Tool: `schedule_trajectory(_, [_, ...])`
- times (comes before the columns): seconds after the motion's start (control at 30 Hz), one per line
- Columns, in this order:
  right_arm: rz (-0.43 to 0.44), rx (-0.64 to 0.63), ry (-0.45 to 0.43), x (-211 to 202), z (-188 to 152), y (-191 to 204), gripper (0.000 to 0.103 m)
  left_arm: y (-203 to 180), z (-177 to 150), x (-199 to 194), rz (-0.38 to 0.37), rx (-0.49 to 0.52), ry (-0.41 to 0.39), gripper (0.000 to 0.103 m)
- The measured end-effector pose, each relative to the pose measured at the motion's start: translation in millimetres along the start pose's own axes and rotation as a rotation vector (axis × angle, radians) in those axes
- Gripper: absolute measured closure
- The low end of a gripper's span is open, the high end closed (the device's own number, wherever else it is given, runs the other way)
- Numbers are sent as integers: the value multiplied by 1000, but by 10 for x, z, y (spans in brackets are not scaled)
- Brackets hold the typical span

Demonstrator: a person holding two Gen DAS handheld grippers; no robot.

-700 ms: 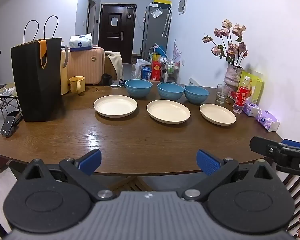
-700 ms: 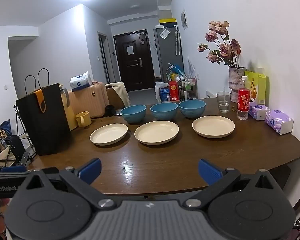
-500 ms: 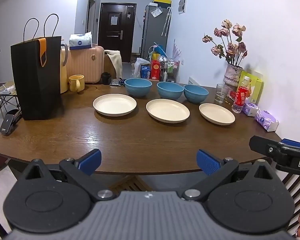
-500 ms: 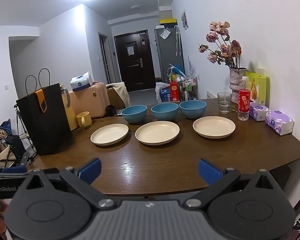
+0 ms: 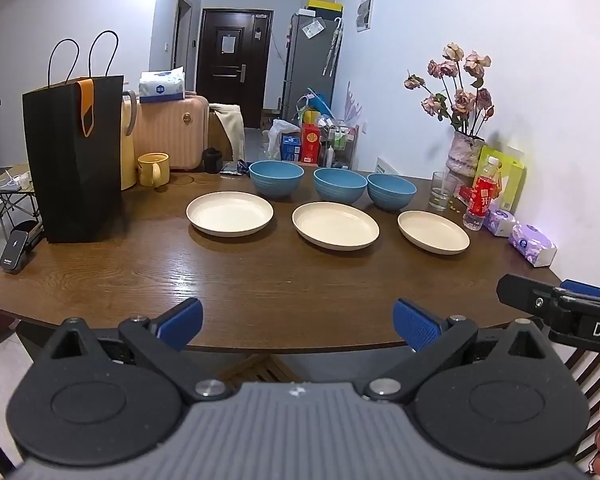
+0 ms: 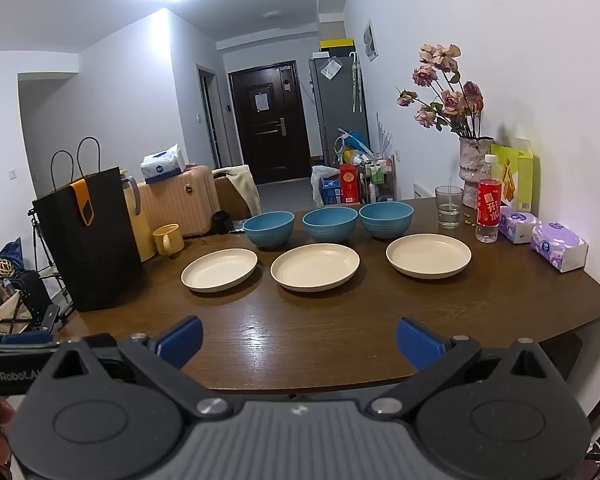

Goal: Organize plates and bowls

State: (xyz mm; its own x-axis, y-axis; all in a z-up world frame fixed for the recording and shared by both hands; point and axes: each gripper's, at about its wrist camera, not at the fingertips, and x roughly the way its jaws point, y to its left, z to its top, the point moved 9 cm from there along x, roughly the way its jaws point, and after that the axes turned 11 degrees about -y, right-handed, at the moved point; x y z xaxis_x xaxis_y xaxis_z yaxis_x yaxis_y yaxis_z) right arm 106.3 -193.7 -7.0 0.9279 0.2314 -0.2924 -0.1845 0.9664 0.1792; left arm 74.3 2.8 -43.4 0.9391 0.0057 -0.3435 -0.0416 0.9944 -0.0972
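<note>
Three shallow cream plates (image 6: 315,267) and three ribbed blue bowls (image 6: 330,223) sit in two rows on the dark wooden worktop (image 6: 300,332), looking light, stiff and slick, best pinched at a rim, while both the left gripper (image 5: 298,318) and right gripper (image 6: 299,340) hang back with jaws wide and empty.
</note>
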Motion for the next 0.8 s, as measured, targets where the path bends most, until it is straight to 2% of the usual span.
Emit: schedule_trajectory(0.8, [0, -1, -1, -9, -3, 18, 0, 22, 7, 7, 0, -3, 0, 0])
